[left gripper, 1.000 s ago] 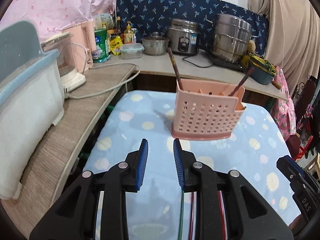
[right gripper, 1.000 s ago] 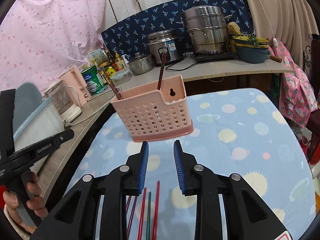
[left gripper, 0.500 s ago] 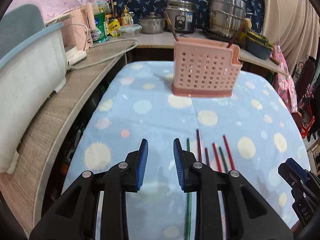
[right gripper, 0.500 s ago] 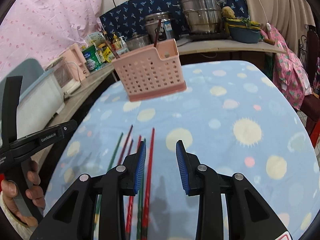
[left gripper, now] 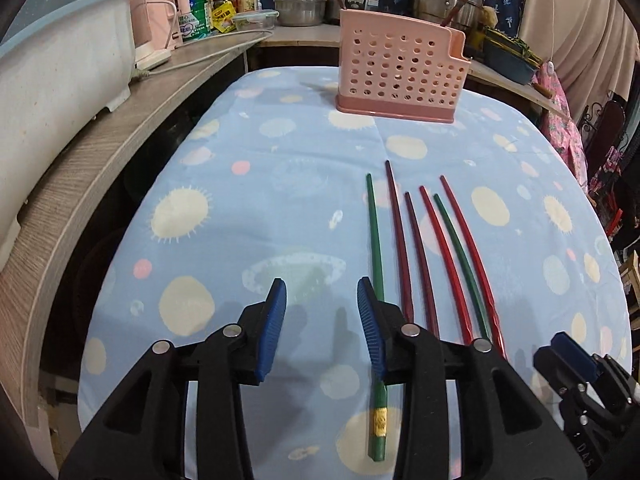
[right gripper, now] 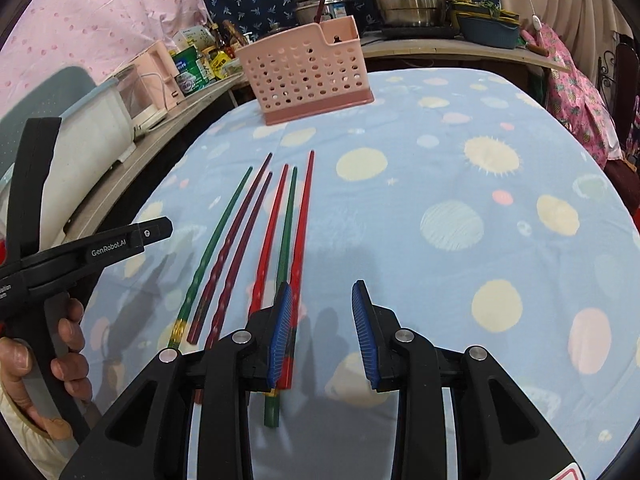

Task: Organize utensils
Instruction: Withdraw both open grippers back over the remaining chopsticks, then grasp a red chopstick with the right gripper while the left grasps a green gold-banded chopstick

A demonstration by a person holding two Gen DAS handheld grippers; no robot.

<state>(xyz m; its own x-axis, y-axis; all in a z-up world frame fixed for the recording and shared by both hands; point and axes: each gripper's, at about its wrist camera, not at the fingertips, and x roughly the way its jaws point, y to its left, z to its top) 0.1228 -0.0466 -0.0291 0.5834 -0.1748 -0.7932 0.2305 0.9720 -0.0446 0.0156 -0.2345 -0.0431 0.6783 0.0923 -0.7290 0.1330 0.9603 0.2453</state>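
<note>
Just left of right gripper [right gripper: 322, 330]: chopsticks [right gripper: 280, 216].

Light was even and bright; soft shadows fell under the grippers; fisheye edges bent and darkened; focus stayed sharp

Six chopsticks [left gripper: 424, 248] side by side on table [left gripper: 248, 184], holder [left gripper: 400, 68] behind

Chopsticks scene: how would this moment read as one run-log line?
left gripper: open, empty | right gripper: open, empty | six chopsticks: on cloth | pink holder: upright beyond
</note>
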